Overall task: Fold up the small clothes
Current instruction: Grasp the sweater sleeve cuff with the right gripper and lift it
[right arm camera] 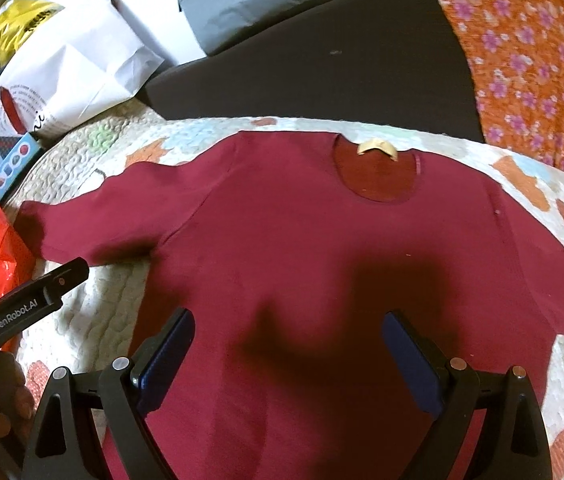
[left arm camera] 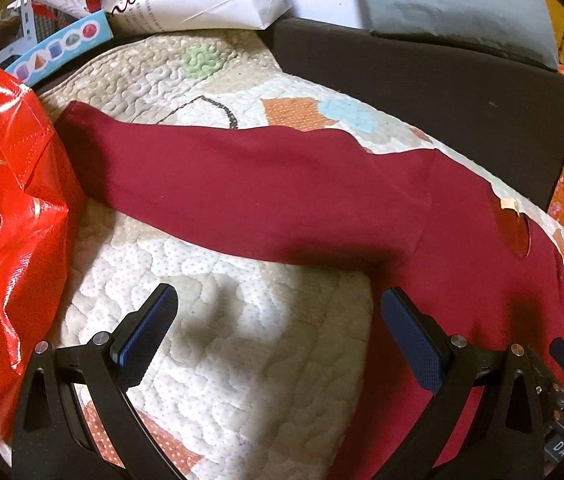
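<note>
Maroon shirt [right arm camera: 322,248] lies flat on quilt [left arm camera: 242,360], both claws hovering agape

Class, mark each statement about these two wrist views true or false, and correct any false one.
1. The maroon shirt lies spread flat on the quilt. True.
2. The left gripper is clamped on a sleeve. False: it is open and holds nothing.
3. The right gripper is open above the shirt's body. True.
4. The shirt's sleeves are already folded in. False: both stretch outward.
5. A red bag sits beside the left sleeve. True.
</note>
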Available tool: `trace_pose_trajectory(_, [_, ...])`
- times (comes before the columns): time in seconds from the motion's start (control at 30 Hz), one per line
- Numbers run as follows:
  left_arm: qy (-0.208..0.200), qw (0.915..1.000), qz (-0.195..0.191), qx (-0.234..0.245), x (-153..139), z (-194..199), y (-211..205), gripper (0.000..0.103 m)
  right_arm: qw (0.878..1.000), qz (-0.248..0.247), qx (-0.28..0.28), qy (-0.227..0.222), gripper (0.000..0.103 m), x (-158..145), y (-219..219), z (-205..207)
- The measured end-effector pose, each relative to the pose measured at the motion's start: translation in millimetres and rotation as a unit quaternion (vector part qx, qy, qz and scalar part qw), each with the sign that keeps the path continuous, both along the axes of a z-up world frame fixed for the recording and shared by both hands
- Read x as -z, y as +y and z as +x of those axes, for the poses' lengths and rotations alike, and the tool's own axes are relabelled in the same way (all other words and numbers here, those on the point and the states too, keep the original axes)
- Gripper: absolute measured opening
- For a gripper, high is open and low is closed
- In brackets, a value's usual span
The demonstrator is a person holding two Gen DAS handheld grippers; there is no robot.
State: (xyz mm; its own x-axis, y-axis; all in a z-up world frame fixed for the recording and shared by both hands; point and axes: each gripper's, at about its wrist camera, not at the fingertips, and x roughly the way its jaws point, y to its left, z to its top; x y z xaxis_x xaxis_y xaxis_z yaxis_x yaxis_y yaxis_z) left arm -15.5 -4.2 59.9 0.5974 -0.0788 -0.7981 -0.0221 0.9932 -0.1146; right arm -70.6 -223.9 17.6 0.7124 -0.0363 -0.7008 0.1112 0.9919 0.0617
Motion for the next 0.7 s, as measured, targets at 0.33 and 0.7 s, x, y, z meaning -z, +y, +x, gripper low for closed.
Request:
trace_pose_trajectory(0.33, [0.041,0.9990,0.000,-0.018,12,5,20,0.102,0.991,0.016,-0.127,-0.045,0.093,-56,45,59])
trace_pose_trajectory(0.7, [0.025,0.9984,0.024,-0.044,-16,-34,73,0.102,0.932,-0.008,-0.360,-0.031,0.088,-63,199,181])
